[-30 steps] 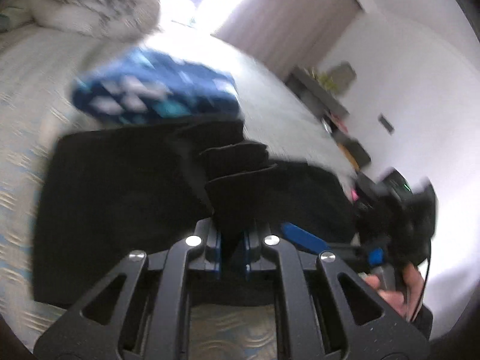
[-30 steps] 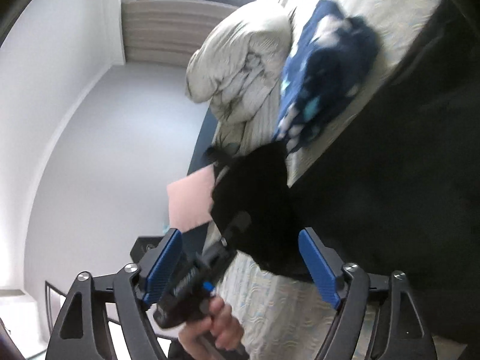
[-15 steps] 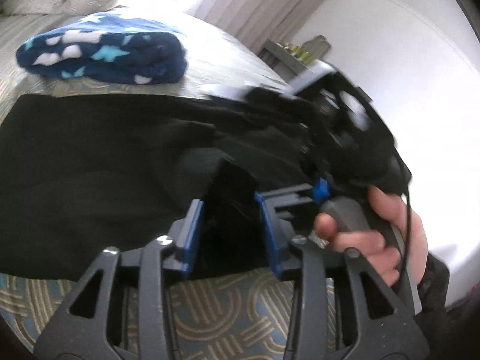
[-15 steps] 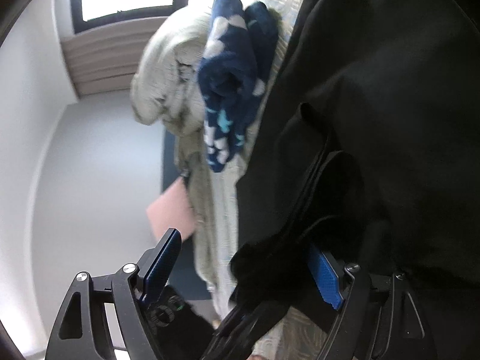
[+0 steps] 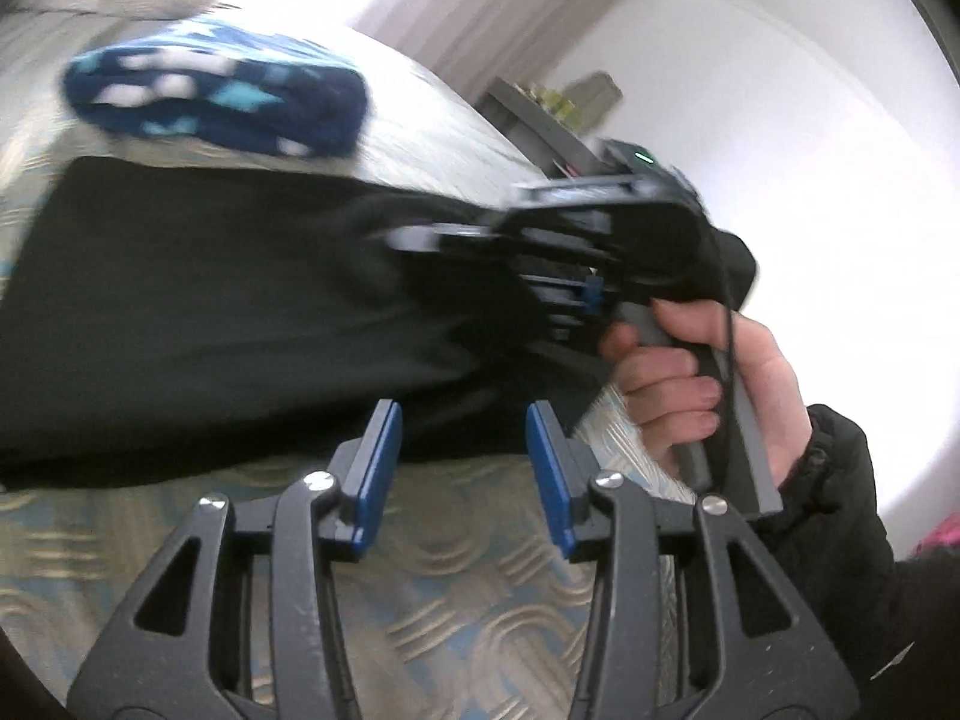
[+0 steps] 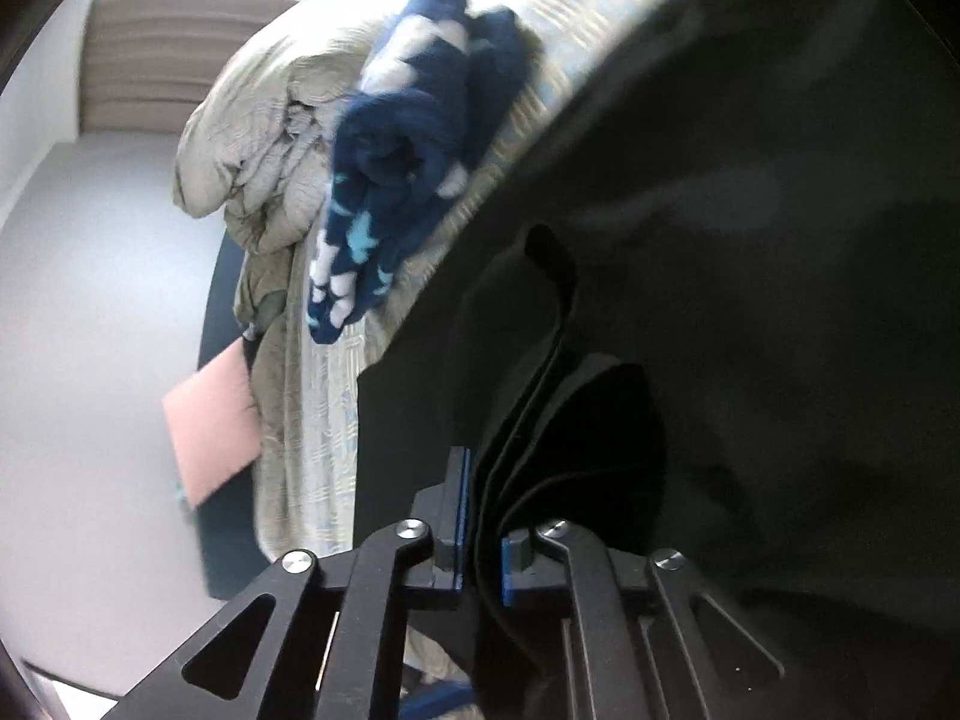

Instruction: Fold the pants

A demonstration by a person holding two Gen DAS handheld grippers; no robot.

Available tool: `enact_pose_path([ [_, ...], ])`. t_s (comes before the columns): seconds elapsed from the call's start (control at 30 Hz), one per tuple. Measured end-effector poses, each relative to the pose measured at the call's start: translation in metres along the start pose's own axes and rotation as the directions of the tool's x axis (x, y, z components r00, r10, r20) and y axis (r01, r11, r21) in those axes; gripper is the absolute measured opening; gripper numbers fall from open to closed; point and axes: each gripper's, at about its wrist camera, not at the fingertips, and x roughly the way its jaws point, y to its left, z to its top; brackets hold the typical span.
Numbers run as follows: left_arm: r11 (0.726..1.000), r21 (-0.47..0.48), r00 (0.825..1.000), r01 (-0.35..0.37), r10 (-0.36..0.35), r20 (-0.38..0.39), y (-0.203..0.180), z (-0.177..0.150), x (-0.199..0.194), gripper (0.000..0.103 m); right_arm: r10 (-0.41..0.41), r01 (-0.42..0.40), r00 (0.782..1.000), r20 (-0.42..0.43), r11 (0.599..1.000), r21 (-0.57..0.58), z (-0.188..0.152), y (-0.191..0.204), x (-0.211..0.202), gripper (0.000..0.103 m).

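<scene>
The black pants [image 5: 198, 312] lie spread across the patterned bedspread [image 5: 450, 588]; they also fill the right wrist view [image 6: 750, 300]. My left gripper [image 5: 462, 468] is open and empty, its blue pads just short of the pants' near edge. My right gripper [image 6: 480, 531] is shut on a bunched fold of the pants' edge. In the left wrist view the right gripper's body [image 5: 600, 258] is held by a hand over the pants' right end.
A folded navy blanket with white and teal stars [image 5: 222, 96] lies beyond the pants, also in the right wrist view [image 6: 408, 162]. A crumpled pale duvet [image 6: 258, 132] is behind it. A pink pillow [image 6: 213, 426] sits off the bed's side. A shelf unit [image 5: 540, 126] stands by the wall.
My left gripper let go of the pants and opened, backing off the edge. My right gripper went from open to shut on a fold of the pants.
</scene>
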Motion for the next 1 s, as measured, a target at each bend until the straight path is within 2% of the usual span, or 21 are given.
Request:
enact_pose_path([
  [0.13,0.996,-0.084,0.995,-0.034,0.042,0.092,0.032,0.005,-0.041,0.046,0.007,-0.004,0.999,0.036,0.997,-0.077,0.01,0.032,-0.011,0.005],
  [0.27,0.988,-0.153,0.984,-0.038,0.064,0.168,0.058,0.006,-0.071,0.058,0.017,-0.002,0.997,0.079,0.983,-0.183,0.021,0.069,-0.034,0.005],
  [0.37,0.98,-0.189,0.981,-0.063,0.096,0.171,0.07,0.004,-0.077,0.058,0.021,0.001,0.996,0.083,0.966,-0.257,0.029,0.085,-0.045,0.005],
  [0.43,0.975,-0.206,0.981,-0.081,0.115,0.158,0.076,0.003,-0.072,0.058,-0.009,0.027,0.998,0.064,0.954,-0.299,0.033,0.076,-0.044,0.006],
  [0.5,0.971,-0.215,0.982,-0.106,0.136,0.133,0.077,0.002,-0.065,0.058,-0.127,0.134,0.991,0.043,0.946,-0.294,0.037,0.041,-0.026,0.008],
  [0.53,0.967,-0.216,0.981,-0.133,0.159,0.111,0.075,0.0,-0.061,0.058,-0.2,0.202,0.979,0.035,0.937,-0.286,0.038,0.025,-0.015,0.01],
  [0.57,0.967,-0.211,0.981,-0.144,0.168,0.099,0.073,0.001,-0.057,0.058,-0.294,0.285,0.956,0.008,0.92,-0.27,0.038,0.004,0.0,0.018],
  [0.6,0.967,-0.205,0.98,-0.155,0.176,0.092,0.074,0.0,-0.058,0.058,-0.315,0.301,0.949,-0.016,0.921,-0.248,0.037,-0.018,0.009,0.013],
  [0.63,0.967,-0.2,0.979,-0.16,0.181,0.089,0.075,-0.002,-0.058,0.058,-0.228,0.227,0.973,0.02,0.947,-0.228,0.036,-0.028,0.001,0.013],
  [0.67,0.967,-0.196,0.979,-0.164,0.183,0.086,0.079,0.002,-0.053,0.058,-0.191,0.195,0.981,0.039,0.959,-0.207,0.035,-0.034,-0.01,0.012],
  [0.73,0.964,-0.201,0.978,-0.173,0.193,0.084,0.079,0.005,-0.053,0.058,-0.198,0.21,0.977,0.076,0.957,-0.201,0.033,-0.035,-0.019,0.011],
  [0.83,0.962,-0.205,0.975,-0.179,0.201,0.093,0.081,0.012,-0.05,0.058,-0.234,0.248,0.969,0.086,0.936,-0.25,0.028,-0.03,-0.021,0.007],
  [0.97,0.957,-0.187,0.966,-0.222,0.243,0.093,0.077,0.019,-0.051,0.058,-0.212,0.227,0.973,0.09,0.95,-0.216,0.028,-0.03,-0.023,0.008],
  [1.0,0.951,-0.173,0.957,-0.258,0.276,0.092,0.074,0.023,-0.05,0.058,-0.207,0.223,0.974,0.095,0.953,-0.205,0.028,-0.033,-0.026,0.011],
])
